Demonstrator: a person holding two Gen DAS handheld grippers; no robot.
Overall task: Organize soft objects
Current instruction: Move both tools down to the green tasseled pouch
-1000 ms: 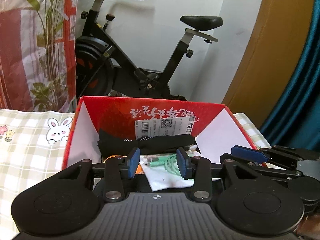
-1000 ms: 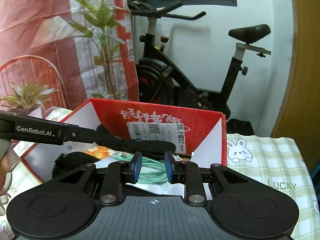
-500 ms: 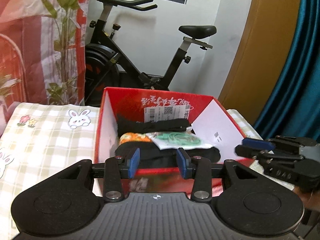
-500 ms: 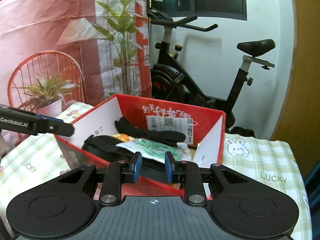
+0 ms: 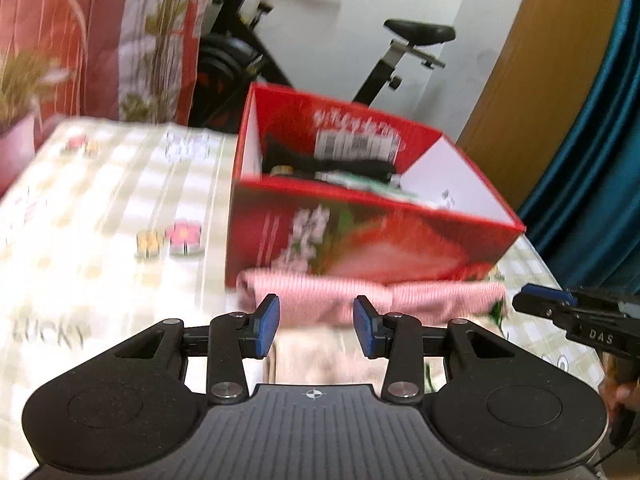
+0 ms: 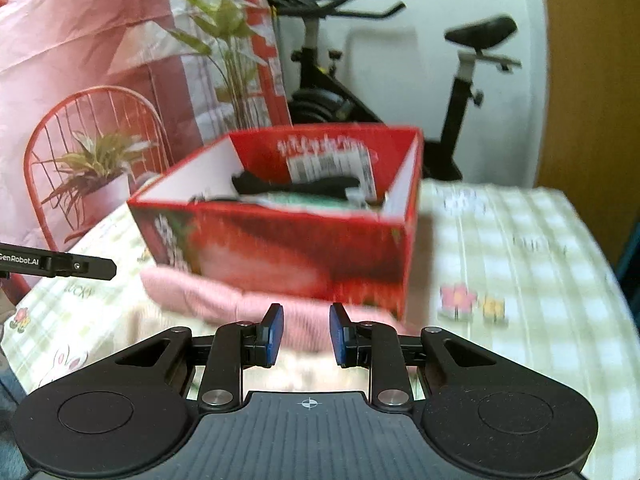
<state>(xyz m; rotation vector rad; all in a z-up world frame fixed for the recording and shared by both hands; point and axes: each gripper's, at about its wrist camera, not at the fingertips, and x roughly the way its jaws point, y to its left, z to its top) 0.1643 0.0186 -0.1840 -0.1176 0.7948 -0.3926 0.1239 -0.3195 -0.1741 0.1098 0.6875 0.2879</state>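
Observation:
A pink ribbed cloth (image 5: 400, 300) lies on the checked tablecloth against the front of the red box (image 5: 360, 240). It also shows in the right wrist view as the pink cloth (image 6: 216, 300) before the box (image 6: 280, 252). A paler cream fabric (image 5: 316, 356) lies just below it. Inside the box are black fabric (image 5: 352, 166) and a green item in a white packet (image 6: 312, 200). My left gripper (image 5: 317, 329) hovers over the cloth, jaws apart and empty. My right gripper (image 6: 307, 334) hovers over the same cloth, jaws narrowly apart and empty. Everything is motion-blurred.
An exercise bike (image 6: 460, 92) stands behind the table. A potted plant (image 6: 96, 168) on a red wire chair stands at the left. A teal curtain (image 5: 600, 160) and a wooden door (image 5: 540, 80) are at the right. The checked tablecloth (image 5: 100, 220) spreads left of the box.
Both grippers have drawn back from above the open box and sunk a little. The box looks farther off, and the pink cloth in front of it has come into view.

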